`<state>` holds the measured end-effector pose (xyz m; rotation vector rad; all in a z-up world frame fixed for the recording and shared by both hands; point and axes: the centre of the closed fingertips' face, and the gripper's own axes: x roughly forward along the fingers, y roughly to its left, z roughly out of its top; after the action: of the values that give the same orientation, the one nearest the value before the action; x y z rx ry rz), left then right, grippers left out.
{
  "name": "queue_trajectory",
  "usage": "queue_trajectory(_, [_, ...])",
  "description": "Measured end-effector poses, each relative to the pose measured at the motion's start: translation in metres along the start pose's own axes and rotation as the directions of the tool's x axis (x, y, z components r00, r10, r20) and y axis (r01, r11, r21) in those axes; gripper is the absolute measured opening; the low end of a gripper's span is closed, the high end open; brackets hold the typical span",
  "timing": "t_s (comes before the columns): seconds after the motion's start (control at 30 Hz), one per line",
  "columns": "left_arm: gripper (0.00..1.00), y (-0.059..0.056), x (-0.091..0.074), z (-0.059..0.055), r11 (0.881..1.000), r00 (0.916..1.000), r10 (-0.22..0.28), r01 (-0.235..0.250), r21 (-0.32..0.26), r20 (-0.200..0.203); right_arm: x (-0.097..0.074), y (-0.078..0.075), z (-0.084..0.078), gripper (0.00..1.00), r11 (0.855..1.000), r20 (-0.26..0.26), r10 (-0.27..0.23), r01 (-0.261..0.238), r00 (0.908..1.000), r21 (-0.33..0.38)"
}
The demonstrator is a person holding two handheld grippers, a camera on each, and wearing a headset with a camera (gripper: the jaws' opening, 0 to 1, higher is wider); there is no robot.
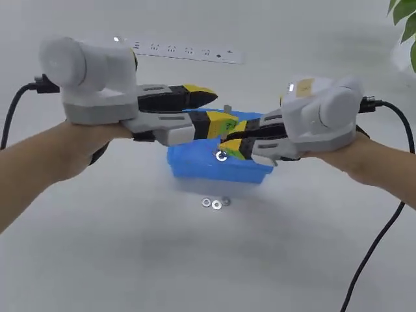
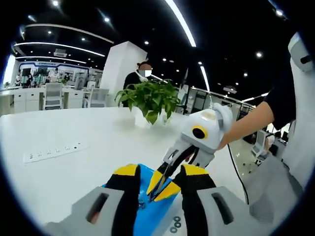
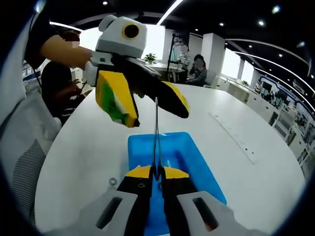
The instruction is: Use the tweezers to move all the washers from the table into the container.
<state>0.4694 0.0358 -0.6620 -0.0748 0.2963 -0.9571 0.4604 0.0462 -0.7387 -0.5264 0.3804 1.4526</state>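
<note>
Lying nearest on the table point(image 1: 130, 260), three washers point(image 1: 216, 204) sit just in front of the blue container point(image 1: 195, 170). Above the container the right gripper point(image 3: 157, 172) is clamped tight on the tweezers point(image 3: 156, 132), which reach out over it toward the left gripper point(image 1: 226, 109), whose jaws are spread wide and hold nothing. A single washer point(image 1: 221, 156) shows against the blue by the tweezer end (gripped or lying inside, I cannot tell). The step looks like a drop-off; the next move calls for lowering the tips to the three on the table. Beyond lies a power strip point(image 1: 188, 52).
</note>
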Motion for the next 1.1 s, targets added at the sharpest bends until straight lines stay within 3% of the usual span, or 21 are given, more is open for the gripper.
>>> queue_trajectory(0.07, [0.22, -0.004, 0.001, -0.003, 0.999, 0.9988, -0.042, 0.042, 0.015, -0.025, 0.000, 0.000, -0.002, 0.08, 1.000, 0.001, 0.004, -0.004, 1.0000, 0.004])
queue_trajectory(0.3, [0.21, -0.013, 0.003, -0.002, 0.992, 0.9936, -0.103, 0.106, 0.069, -0.047, -0.001, 0.003, -0.005, 0.08, 1.000, 0.003, 0.022, -0.022, 0.9998, 0.021])
queue_trajectory(0.43, [0.13, -0.019, 0.005, -0.006, 0.986, 0.9884, -0.134, 0.140, 0.089, -0.072, -0.001, 0.006, -0.005, 0.08, 0.999, 0.006, 0.034, -0.035, 0.9994, 0.026])
queue_trajectory(0.5, [0.10, -0.020, 0.005, -0.006, 0.983, 0.9883, -0.130, 0.139, 0.120, -0.080, -0.001, 0.007, -0.005, 0.08, 0.999, 0.007, 0.038, -0.038, 0.9993, 0.029])
queue_trajectory(0.6, [0.07, -0.023, 0.004, -0.001, 0.981, 0.9875, -0.147, 0.153, 0.116, -0.057, -0.002, 0.008, -0.004, 0.08, 0.998, 0.013, 0.046, -0.046, 0.9989, 0.030])
queue_trajectory(0.73, [0.06, -0.025, 0.001, -0.002, 0.973, 0.9838, -0.163, 0.173, 0.151, -0.074, -0.002, 0.010, -0.003, 0.08, 0.998, 0.014, 0.054, -0.054, 0.9985, 0.026])
queue_trajectory(0.9, [0.05, -0.025, -0.002, -0.002, 0.964, 0.9851, -0.144, 0.161, 0.213, -0.095, -0.001, 0.014, -0.002, 0.10, 0.997, 0.017, 0.068, -0.068, 0.9976, 0.029])
queue_trajectory(1.1, [0.04, -0.024, -0.003, -0.001, 0.959, 0.9848, -0.139, 0.160, 0.233, -0.103, -0.001, 0.015, 0.000, 0.11, 0.998, 0.006, 0.062, -0.062, 0.9981, 0.023])
